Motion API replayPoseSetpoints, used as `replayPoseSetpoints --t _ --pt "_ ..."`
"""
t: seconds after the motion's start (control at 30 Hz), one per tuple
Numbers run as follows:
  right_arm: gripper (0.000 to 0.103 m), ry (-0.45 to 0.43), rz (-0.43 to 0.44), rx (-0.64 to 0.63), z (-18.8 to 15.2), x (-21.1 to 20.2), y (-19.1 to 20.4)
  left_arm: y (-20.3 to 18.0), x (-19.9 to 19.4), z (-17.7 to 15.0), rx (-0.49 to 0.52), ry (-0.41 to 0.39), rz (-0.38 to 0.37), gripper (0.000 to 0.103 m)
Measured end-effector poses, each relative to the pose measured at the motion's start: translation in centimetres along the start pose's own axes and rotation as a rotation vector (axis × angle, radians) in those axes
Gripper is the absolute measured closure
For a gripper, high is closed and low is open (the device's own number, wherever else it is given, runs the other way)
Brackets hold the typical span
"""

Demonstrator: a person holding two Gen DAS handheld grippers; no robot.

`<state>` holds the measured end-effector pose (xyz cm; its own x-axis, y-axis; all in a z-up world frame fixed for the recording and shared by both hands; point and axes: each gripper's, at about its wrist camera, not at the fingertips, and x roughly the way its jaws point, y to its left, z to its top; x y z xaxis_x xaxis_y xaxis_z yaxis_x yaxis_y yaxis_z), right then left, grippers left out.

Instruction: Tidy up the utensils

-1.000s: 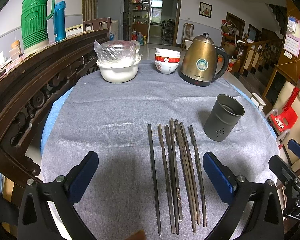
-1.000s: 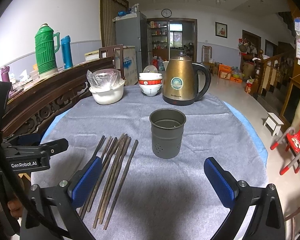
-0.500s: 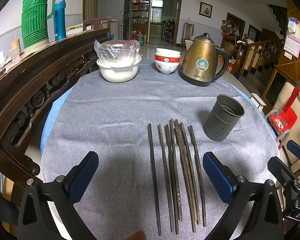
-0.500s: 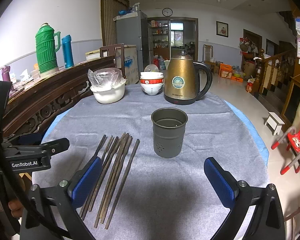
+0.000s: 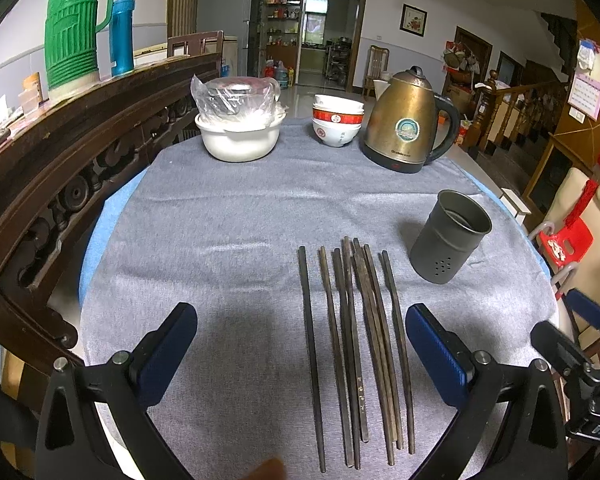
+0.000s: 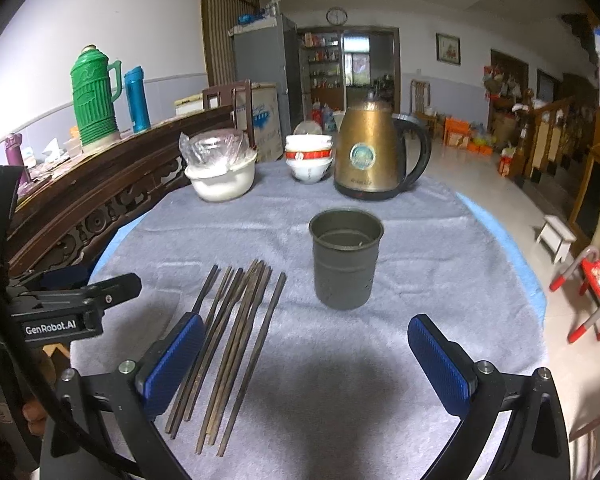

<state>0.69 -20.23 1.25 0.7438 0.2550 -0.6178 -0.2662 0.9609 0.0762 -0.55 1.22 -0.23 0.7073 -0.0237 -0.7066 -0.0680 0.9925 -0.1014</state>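
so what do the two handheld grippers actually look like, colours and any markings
Both are black frames with silver bolts and two wide fingers faced with ribbed blue pads. Seen from the right wrist camera, the left gripper body carries white "GenRobot.AI" lettering and a black cable. The right gripper matches; its body shows partial lettering "DAS".

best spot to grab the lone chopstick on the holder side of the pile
Grip the rightmost chopstick mid-shaft, from straight above with the fingers across it. It lies flat on the cloth, slightly apart from the bundle, so there is room on both sides.
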Motion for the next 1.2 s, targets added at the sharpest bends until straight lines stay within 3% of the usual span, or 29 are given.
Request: replayPoseSetpoints --t 0.33,0.47,0.57,0.63,0.83,1.0,1.07,1.13,1.2 --pt "0.000 0.324 0.098 0.109 -2.2 6.3 -0.9 4.3 3.6 -1.7 -0.074 0.160 0.039 0.000" --pt "0.001 0.386 0.122 0.180 -2.2 8.8 -1.1 4.7 4.5 -2.0 -0.078 0.197 0.032 0.000" --pt "0.020 0.420 0.130 0.231 -1.8 10.7 -1.1 4.6 5.1 -2.0 -0.063 0.215 0.022 0.000" --pt "0.042 0.463 0.123 0.291 -1.7 12.7 -1.3 4.6 5.5 -2.0 -0.061 0.224 0.014 0.000" --pt "0.063 0.530 0.105 0.349 -1.5 15.9 -0.9 5.2 6.6 -1.8 -0.080 0.247 0.010 0.000" --pt "0.066 0.536 0.083 0.313 -1.0 17.0 0.2 5.2 8.0 -1.6 -0.090 0.278 -0.004 0.000" --pt "0.074 0.545 0.084 0.294 -0.7 17.3 0.6 4.9 8.3 -1.5 -0.081 0.288 -0.004 0.000" --pt "0.090 0.566 0.093 0.270 -0.7 17.6 0.9 4.6 8.6 -1.2 -0.078 0.294 -0.005 0.000" --pt "0.095 0.570 0.073 0.224 -0.7 17.6 1.0 4.2 8.9 -0.8 -0.077 0.308 -0.011 0.000"
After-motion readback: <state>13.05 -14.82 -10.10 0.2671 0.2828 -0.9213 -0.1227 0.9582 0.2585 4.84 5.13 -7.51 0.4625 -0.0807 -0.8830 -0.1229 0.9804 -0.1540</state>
